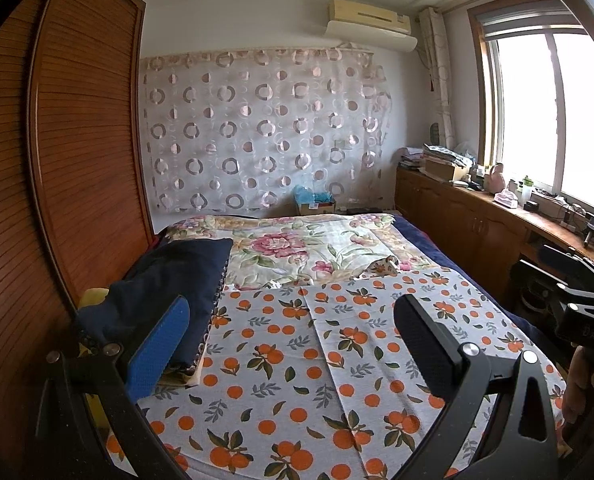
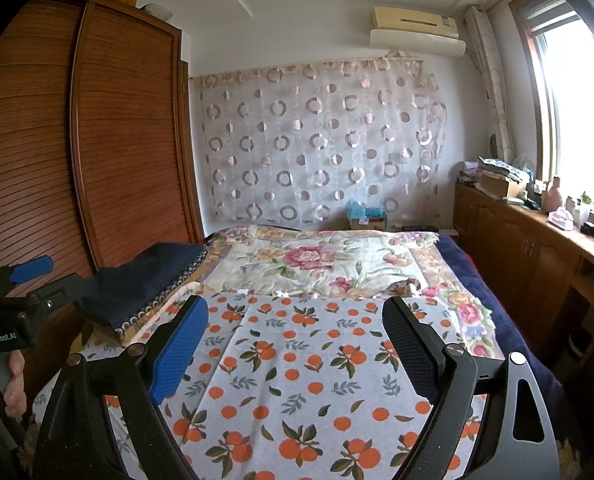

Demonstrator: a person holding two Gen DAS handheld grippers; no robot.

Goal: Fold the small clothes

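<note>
A white cloth with an orange-fruit print point(image 1: 321, 356) lies flat on the bed, a fold edge running down its middle; it also shows in the right wrist view point(image 2: 297, 372). My left gripper point(image 1: 293, 344) is open and empty, held above the cloth. My right gripper point(image 2: 295, 344) is open and empty above the same cloth. A stack of folded dark navy clothes point(image 1: 169, 292) sits at the cloth's left edge, next to my left gripper's blue finger point(image 1: 159, 356); it also shows in the right wrist view point(image 2: 149, 284).
A floral quilt point(image 1: 297, 248) covers the far half of the bed. A brown slatted wardrobe point(image 1: 69, 160) stands close on the left. A wooden counter point(image 1: 509, 216) with clutter runs along the window on the right. The other hand-held gripper point(image 2: 13, 304) shows at left.
</note>
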